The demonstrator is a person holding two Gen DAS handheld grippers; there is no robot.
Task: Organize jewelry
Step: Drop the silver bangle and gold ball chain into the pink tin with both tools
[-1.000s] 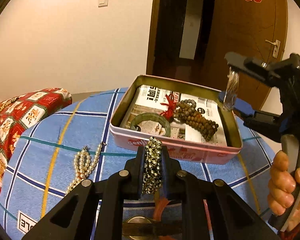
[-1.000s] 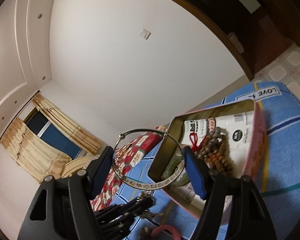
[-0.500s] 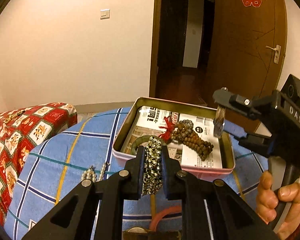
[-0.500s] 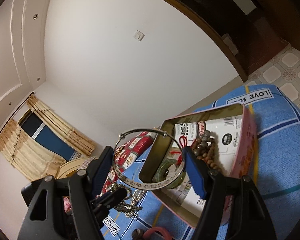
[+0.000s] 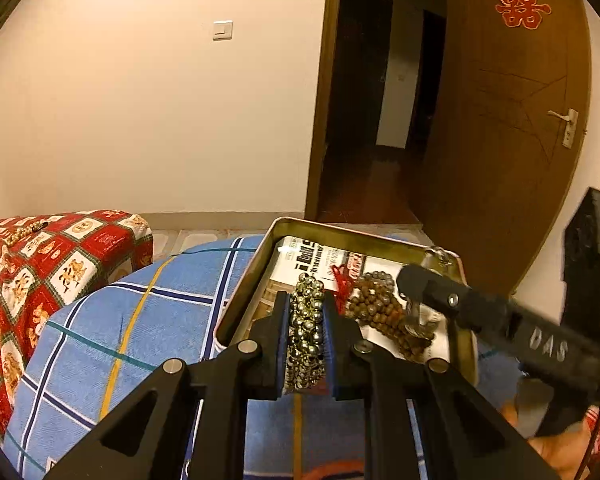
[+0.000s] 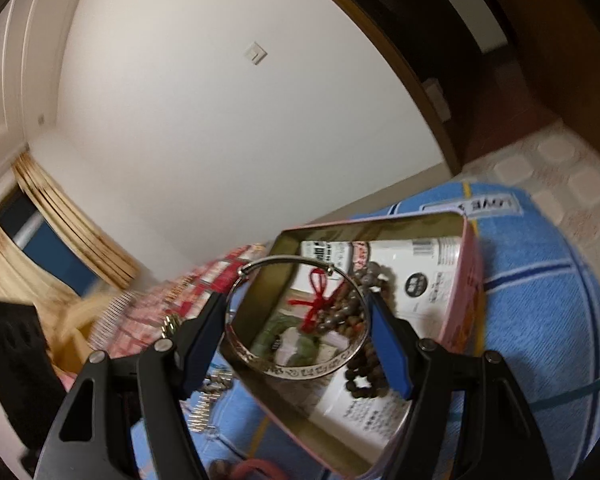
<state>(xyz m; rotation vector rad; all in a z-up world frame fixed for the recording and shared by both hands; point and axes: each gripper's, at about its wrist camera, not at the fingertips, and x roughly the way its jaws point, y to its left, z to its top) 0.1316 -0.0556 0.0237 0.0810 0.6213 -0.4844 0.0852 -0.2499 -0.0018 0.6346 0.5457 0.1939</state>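
The left tool [image 5: 306,320] pinches a beaded bracelet [image 5: 305,340] over the tin [image 5: 236,308]. The right tool [image 6: 296,338] grips a silver bangle [image 6: 296,366] above it.

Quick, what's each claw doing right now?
Left gripper: shut on the bead bracelet.
Right gripper: shut on the silver bangle.
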